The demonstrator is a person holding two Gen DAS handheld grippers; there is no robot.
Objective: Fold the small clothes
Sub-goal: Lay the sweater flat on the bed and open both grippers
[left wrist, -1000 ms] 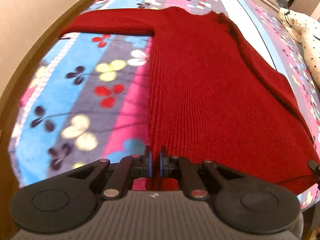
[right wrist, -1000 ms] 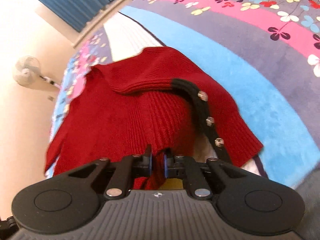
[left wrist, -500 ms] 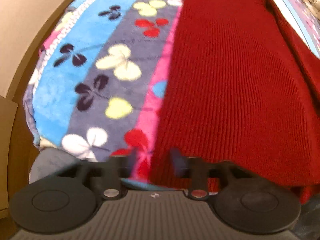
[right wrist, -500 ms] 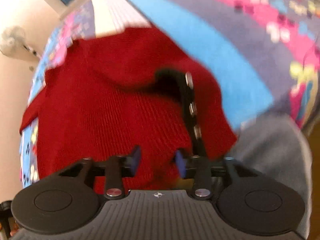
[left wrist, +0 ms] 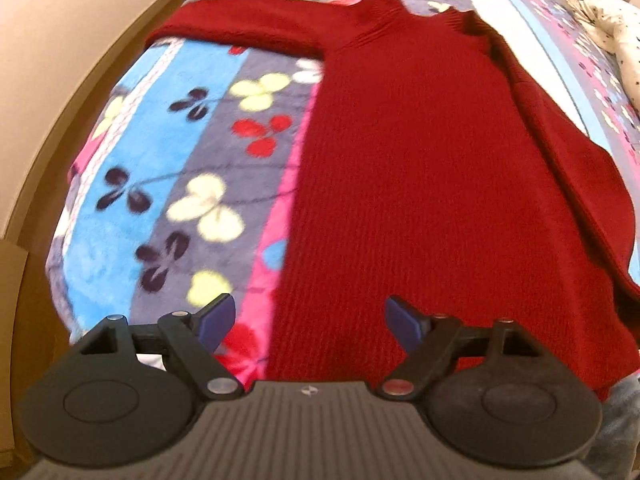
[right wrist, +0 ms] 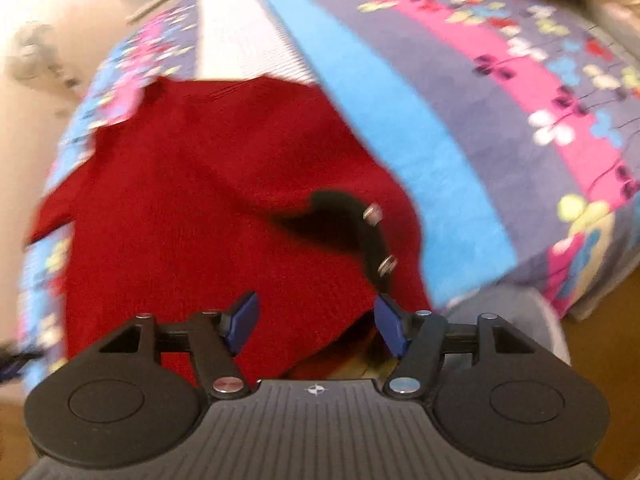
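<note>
A red knitted sweater (left wrist: 420, 168) lies spread on a flowered bedspread (left wrist: 192, 152), collar at the far end, one sleeve stretched out to the far left. My left gripper (left wrist: 310, 322) is open and empty just above the sweater's near hem. In the right wrist view the sweater (right wrist: 200, 208) shows a black strip with metal snaps (right wrist: 360, 232) near its right edge. My right gripper (right wrist: 316, 322) is open and empty over the near hem corner, which hangs off the bed edge.
The bed's wooden frame (left wrist: 60, 80) runs along the left. A white dotted cloth (left wrist: 608, 32) lies at the far right of the bed. A fan (right wrist: 32, 56) stands by the wall beyond the bed.
Both grippers were shut on the sweater's near hem a second ago. Both have opened, let the hem go, and pulled back a little.
</note>
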